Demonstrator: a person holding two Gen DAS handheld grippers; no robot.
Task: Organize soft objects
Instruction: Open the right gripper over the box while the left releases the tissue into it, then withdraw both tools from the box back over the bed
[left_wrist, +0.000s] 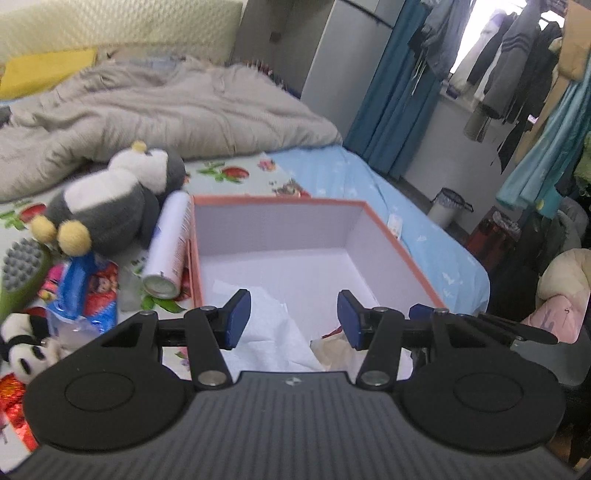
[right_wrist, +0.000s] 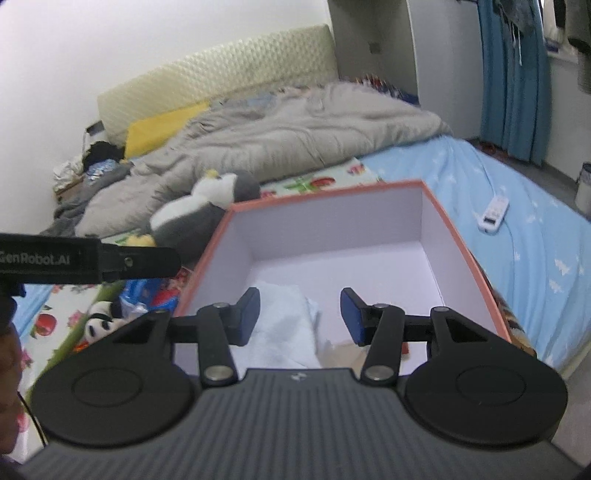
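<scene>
On the bed's far left lie a small panda toy (left_wrist: 26, 352), a green brush (left_wrist: 22, 273) and a blue packet (left_wrist: 79, 291). A grey-and-white penguin plush (left_wrist: 110, 199) lies just behind them, touching a white spray can (left_wrist: 168, 247) that rests against the left wall of the orange-rimmed box (left_wrist: 388, 236). Inside the box, near its front, lies a white cloth (left_wrist: 273, 325). The left gripper (left_wrist: 293, 319) and right gripper (right_wrist: 299, 317) hang over it, jaws parted about halfway, gripping nothing.

The white cloth (left_wrist: 275, 332) in the box (left_wrist: 280, 201) lies partly hidden behind the hand-held gripper.
</scene>
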